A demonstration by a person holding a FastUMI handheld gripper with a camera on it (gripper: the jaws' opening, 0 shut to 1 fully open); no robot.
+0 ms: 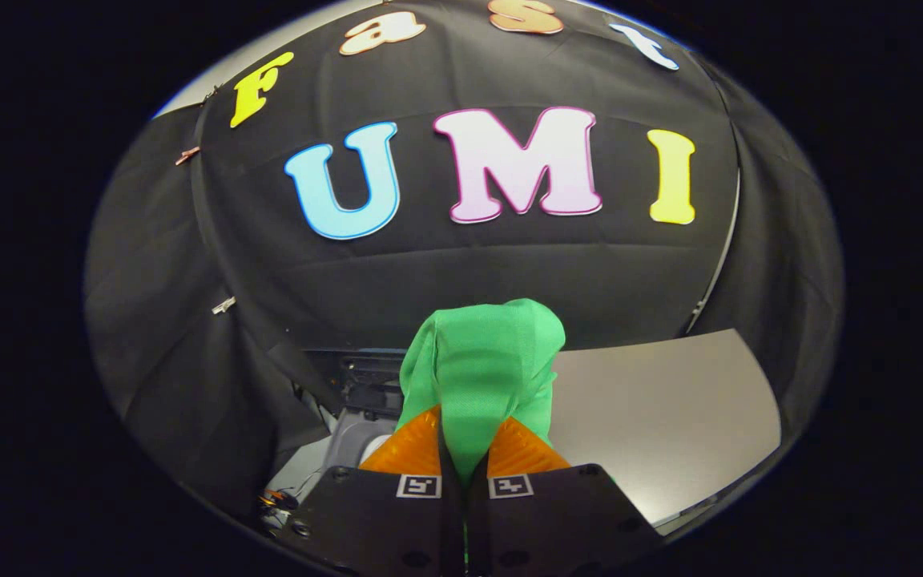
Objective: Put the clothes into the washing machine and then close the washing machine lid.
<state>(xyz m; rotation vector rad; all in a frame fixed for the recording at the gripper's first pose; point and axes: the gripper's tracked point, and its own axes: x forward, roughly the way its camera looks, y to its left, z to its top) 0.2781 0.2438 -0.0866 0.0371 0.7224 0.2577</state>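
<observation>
A bright green cloth (481,361) is pinched between my gripper's (465,449) two fingers and bulges up ahead of them, held in the air. Both fingers press on its lower fold. Below and to the left of the fingers I see part of the washing machine (353,433), a grey rounded body with dark parts behind it; the cloth and the fingers hide most of it, and I cannot make out its lid or its opening.
A grey table top (662,417) stretches to the right of the cloth, with its front edge near the fingers. The black booth wall (509,272) stands close behind. Cables and small dark parts (281,501) lie low on the left.
</observation>
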